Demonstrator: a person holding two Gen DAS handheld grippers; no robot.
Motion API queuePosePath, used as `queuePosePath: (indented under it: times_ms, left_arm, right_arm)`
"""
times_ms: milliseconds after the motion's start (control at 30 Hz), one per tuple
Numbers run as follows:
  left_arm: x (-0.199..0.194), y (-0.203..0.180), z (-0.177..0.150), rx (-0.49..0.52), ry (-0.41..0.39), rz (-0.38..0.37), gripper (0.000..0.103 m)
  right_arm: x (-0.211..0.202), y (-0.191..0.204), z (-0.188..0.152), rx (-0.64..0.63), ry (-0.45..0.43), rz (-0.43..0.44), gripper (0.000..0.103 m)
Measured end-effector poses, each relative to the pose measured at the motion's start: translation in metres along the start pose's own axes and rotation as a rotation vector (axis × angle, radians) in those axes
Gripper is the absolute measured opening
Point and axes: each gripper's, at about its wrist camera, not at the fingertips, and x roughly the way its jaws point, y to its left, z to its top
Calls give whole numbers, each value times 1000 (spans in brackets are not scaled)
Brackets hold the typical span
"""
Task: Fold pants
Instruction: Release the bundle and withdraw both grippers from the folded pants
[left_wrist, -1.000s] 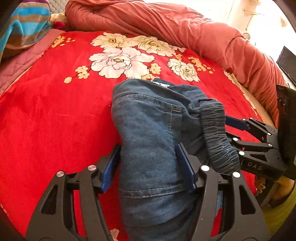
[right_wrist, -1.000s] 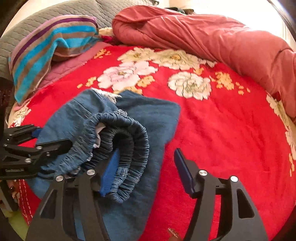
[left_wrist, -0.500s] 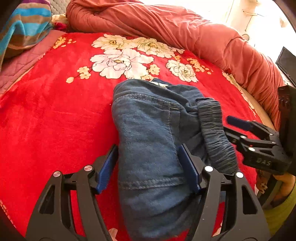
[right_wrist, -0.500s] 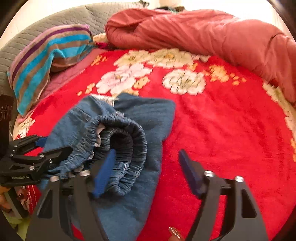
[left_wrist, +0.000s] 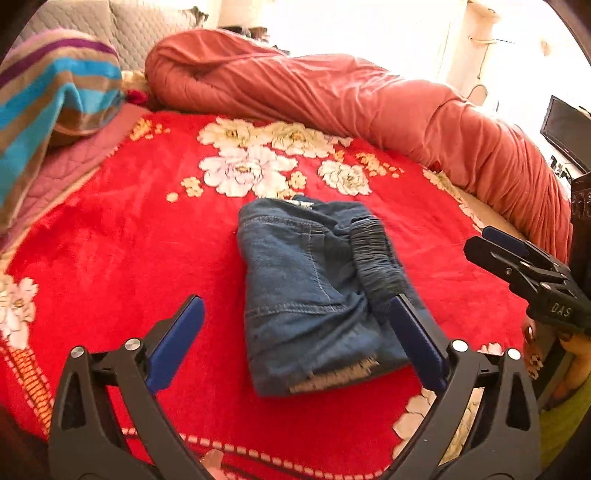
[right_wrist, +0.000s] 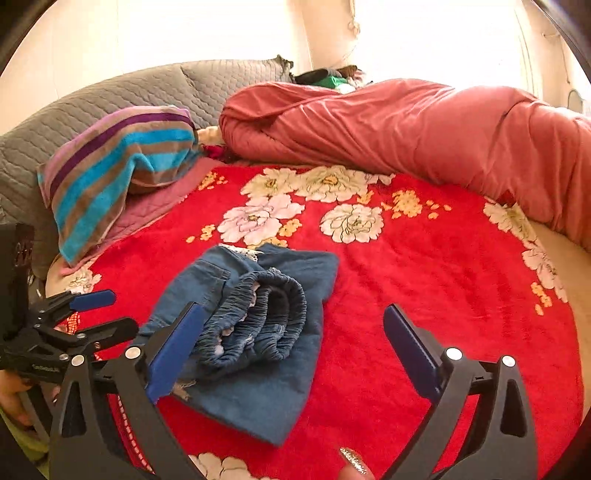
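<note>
I have the red blanket filling most of both views, its white flowers gathered at upper centre; along the top and right edge runs the bunched pink quilt, and behind it, in the right wrist view, a grey quilted headboard curves across the upper left; a striped towel is draped at the left, over a pink quilted pad.

The pants lie folded into a compact denim bundle on the blanket, centre of the left wrist view and lower left of centre in the right wrist view; nothing grips them. The elastic waistband sits rolled on top of the bundle — toward its right side in the left wrist view — and a frayed pale hem shows at the bundle's near edge.

My left gripper hangs above the near end of the bundle with its blue pads spread wide, clear of the cloth; the right pad overlaps the bundle's corner in the picture, though I cannot tell whether it touches. My right gripper is likewise spread wide — its left pad in front of the bundle's edge, its right pad over bare blanket. Each gripper shows at the other view's edge, held off the pants: the right one at the right, the left one at the left, fingers apart.

A painted fingernail peeks in at the bottom of the right wrist view.
</note>
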Motion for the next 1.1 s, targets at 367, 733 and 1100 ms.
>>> queuePosePath:
  times_ms: [367, 733, 1100]
  left_arm:
    - [-52, -11, -18, 23, -68, 42, 93]
    - [-76, -6, -40, 7, -60, 67, 93]
    - [-83, -2, -63, -15, -17, 49, 93]
  right_arm:
    - [-48, 8, -10, -14, -69, -21, 98]
    - [-77, 22, -23, -48, -86, -18, 98]
    - [-91, 42, -50, -78, -29, 2, 98]
